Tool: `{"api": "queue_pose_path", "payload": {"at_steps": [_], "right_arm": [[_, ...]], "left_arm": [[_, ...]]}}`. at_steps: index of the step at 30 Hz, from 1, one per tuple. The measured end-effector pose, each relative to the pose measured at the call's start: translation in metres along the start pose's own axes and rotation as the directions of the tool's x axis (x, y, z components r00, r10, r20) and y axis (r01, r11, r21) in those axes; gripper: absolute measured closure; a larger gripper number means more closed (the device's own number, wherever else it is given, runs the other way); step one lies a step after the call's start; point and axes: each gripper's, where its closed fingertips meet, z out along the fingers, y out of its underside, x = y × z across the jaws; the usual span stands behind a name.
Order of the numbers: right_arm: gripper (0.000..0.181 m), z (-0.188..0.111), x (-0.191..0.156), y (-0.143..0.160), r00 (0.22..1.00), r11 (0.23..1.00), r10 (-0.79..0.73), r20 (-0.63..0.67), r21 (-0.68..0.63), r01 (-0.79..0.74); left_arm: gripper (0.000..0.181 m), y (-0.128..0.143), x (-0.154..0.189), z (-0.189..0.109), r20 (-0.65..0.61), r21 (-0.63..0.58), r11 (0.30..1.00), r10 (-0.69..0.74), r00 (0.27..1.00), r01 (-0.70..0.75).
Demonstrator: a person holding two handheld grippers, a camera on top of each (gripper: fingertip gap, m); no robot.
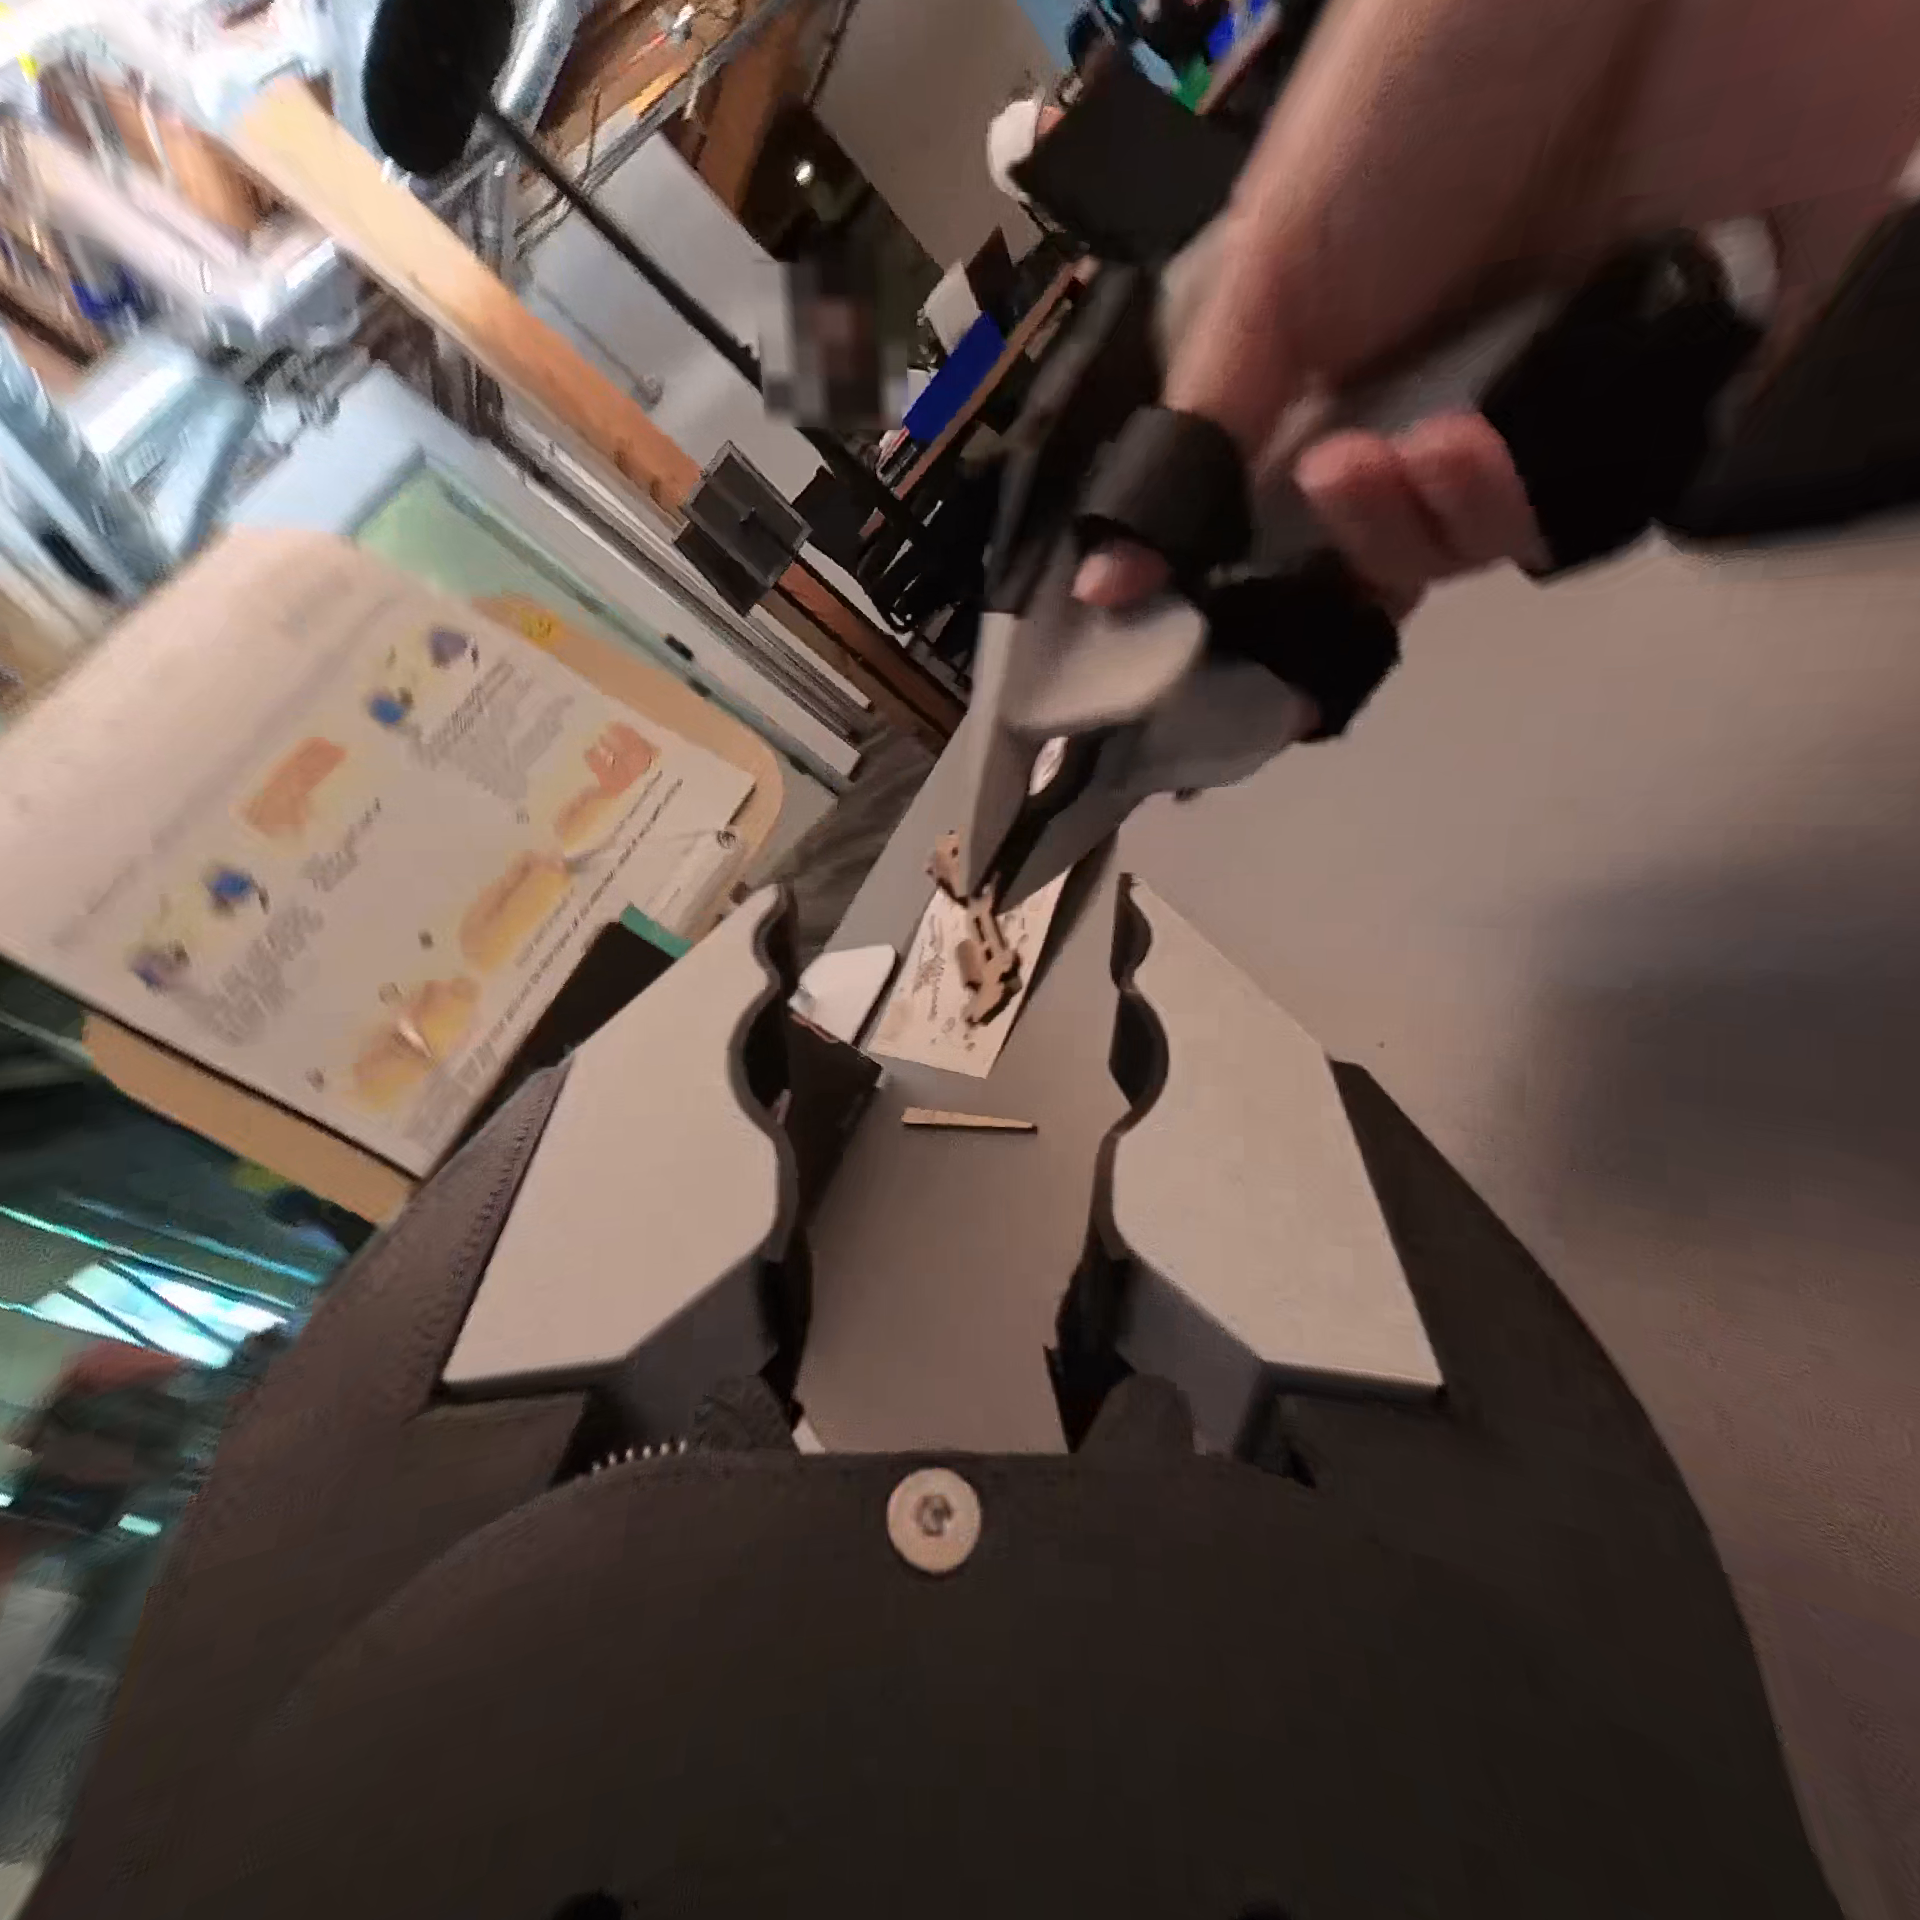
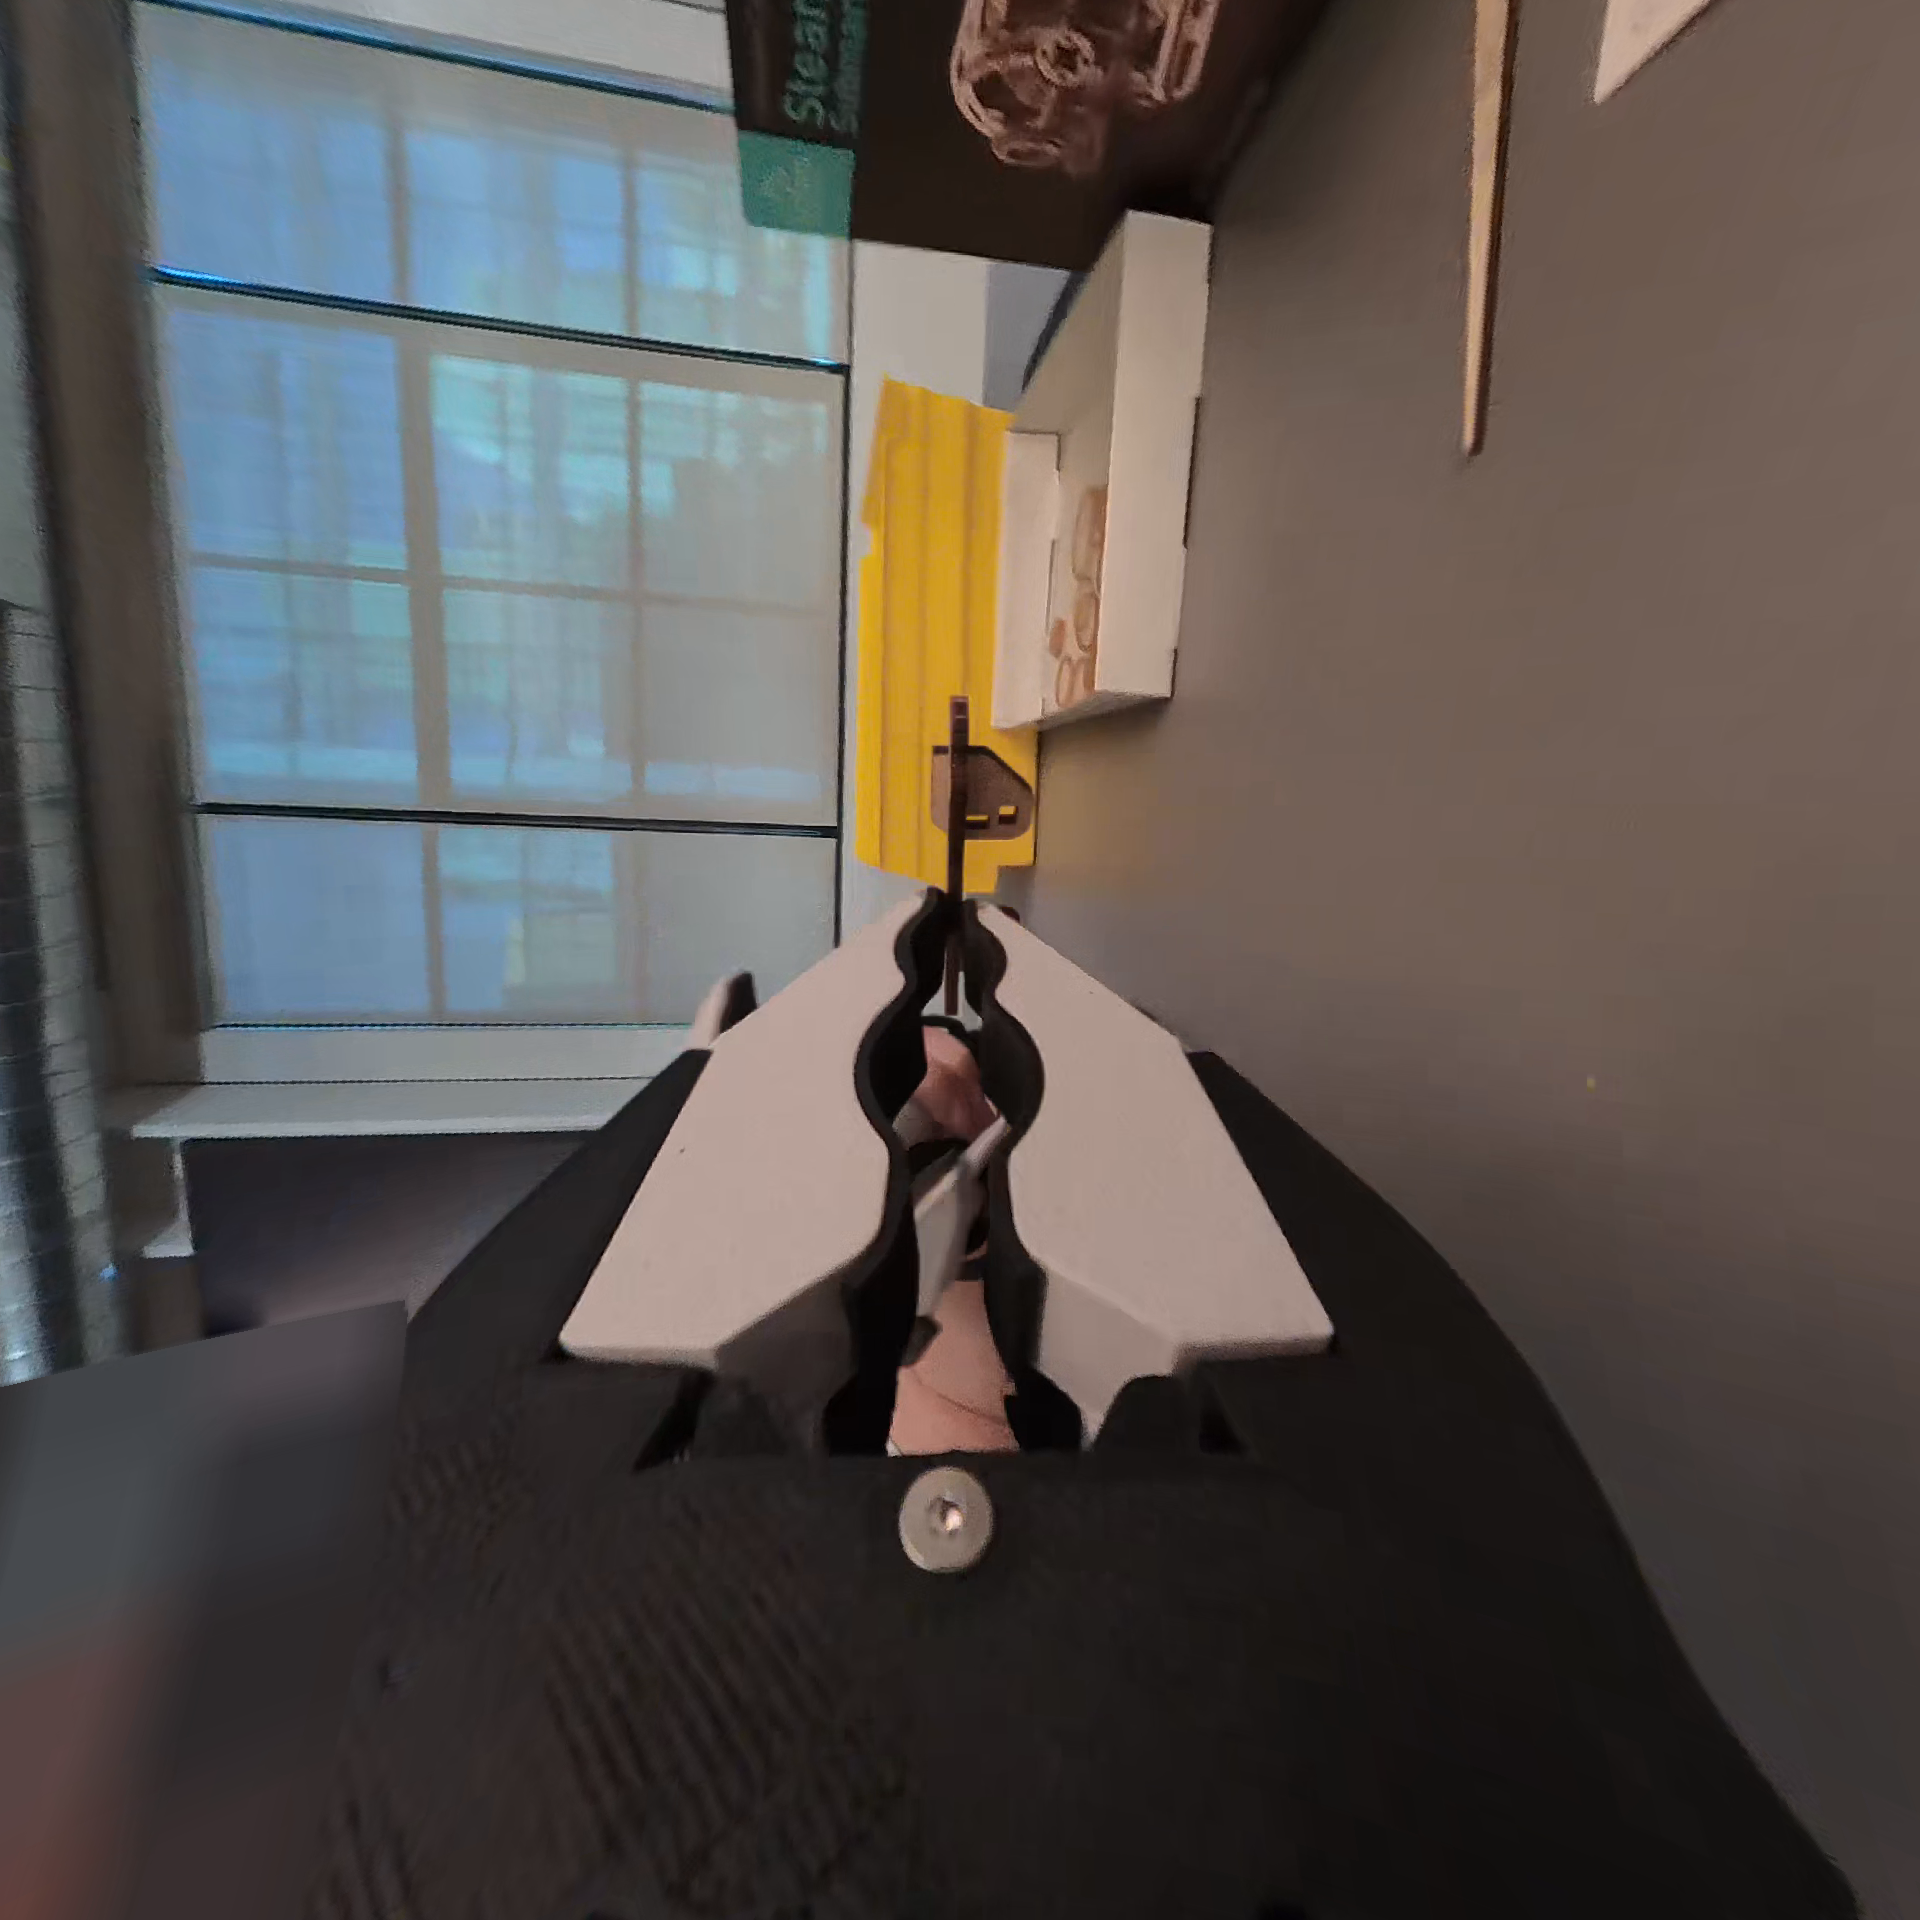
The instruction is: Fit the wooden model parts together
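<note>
My left gripper point(image 1: 951, 909) is open and empty, held over the grey table point(image 1: 1558, 987). Ahead of it my right gripper point(image 1: 982, 888) points down, shut on a flat wooden model part point(image 1: 982, 945) whose notched pieces hang below its tips, over a small white printed sheet point(image 1: 961, 977). A thin wooden strip point(image 1: 968, 1120) lies on the table between my left fingers. In the right wrist view my right gripper point(image 2: 958, 904) is shut on the wooden part point(image 2: 971, 800), seen edge-on with a small cross piece fitted through it.
A wooden board with an instruction sheet point(image 1: 364, 831) stands at the left. A white box with wooden rings point(image 2: 1101, 540), a dark product box point(image 2: 987, 114), a yellow object point(image 2: 935, 623) and a long wooden stick point(image 2: 1486, 208) lie on the table. My hands' fingertips stand some 5 cm from each other.
</note>
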Motion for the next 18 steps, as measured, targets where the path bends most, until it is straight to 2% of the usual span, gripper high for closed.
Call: {"api": "queue_pose_path", "payload": {"at_steps": [3,6,9,11,12,14,18], "right_arm": [[0.181,-0.008,-0.006,0.01,1.0,1.0,0.002,-0.015,-0.003,-0.002],[0.181,-0.018,-0.003,0.016,0.998,1.0,-0.021,-0.052,-0.001,0.021],[0.181,-0.025,-0.002,0.017,0.999,1.0,0.021,-0.04,0.004,-0.021],[0.181,-0.028,-0.001,0.018,0.999,1.0,0.029,-0.036,0.003,-0.028],[0.181,-0.03,0.0,0.018,0.999,0.999,0.039,-0.035,0.009,-0.039],[0.181,-0.032,0.002,0.016,0.998,0.998,0.059,-0.015,0.019,-0.059],[0.168,-0.037,-0.003,0.014,0.997,0.999,0.044,0.07,-0.006,-0.044]], "left_arm": [[0.14,0.005,0.017,0.007,0.013,-0.069,0.97,0.234,0.972,-0.232],[0.153,0.001,0.012,0.009,0.097,-0.098,0.958,0.279,0.955,-0.27],[0.165,-0.006,0.023,0.011,0.077,-0.069,0.938,0.345,0.935,-0.34],[0.181,-0.008,0.032,0.012,0.061,-0.065,0.899,0.438,0.897,-0.434],[0.181,-0.009,0.035,0.013,0.059,-0.065,0.879,0.475,0.878,-0.472],[0.181,-0.01,0.035,0.016,0.068,-0.084,0.871,0.49,0.869,-0.484],[0.181,-0.017,0.031,0.02,0.071,-0.085,0.916,0.397,0.915,-0.391]]}}
